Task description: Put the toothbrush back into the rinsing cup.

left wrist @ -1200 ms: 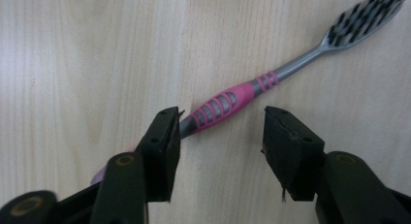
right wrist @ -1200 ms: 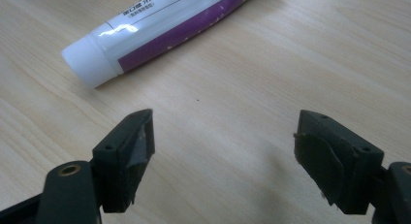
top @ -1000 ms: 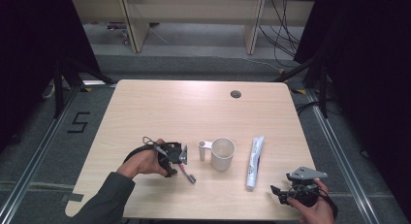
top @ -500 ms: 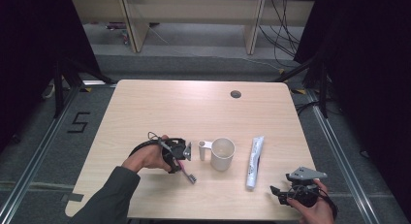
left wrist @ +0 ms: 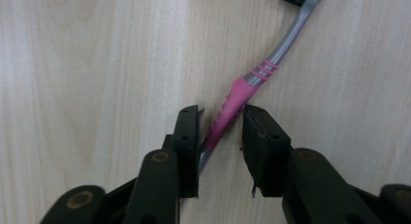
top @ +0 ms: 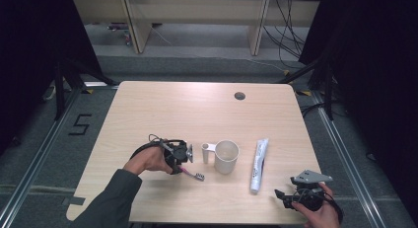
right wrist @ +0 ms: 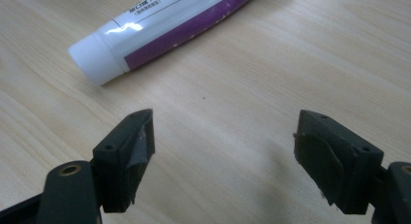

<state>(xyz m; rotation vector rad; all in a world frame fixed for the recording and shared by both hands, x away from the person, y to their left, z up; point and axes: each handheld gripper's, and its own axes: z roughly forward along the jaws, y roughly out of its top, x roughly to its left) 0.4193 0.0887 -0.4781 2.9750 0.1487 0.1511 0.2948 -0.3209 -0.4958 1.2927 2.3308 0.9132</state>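
A pink and grey toothbrush [top: 193, 174] lies on the wooden table [top: 197, 114], left of a white cup [top: 226, 157]. My left gripper [top: 183, 165] points down on its pink handle [left wrist: 233, 104]. Its jaws have just been closing, and the handle runs slantwise between the pads [left wrist: 188, 136], touching both. A white and purple toothpaste tube [top: 258, 164] lies right of the cup. My right gripper [top: 282, 197] hovers near the table's front right corner, open, with bare wood between its jaws [right wrist: 225, 132] and the tube's cap [right wrist: 97, 59] just ahead.
The cup's handle [top: 207, 150] points left toward my left hand. A small round hole [top: 239, 95] sits at the table's far side. Dark floor, rails and cables surround the table.
My left hand shifted slightly right, toward the cup, and settled over the toothbrush. The right hand, cup and tube have stayed put.
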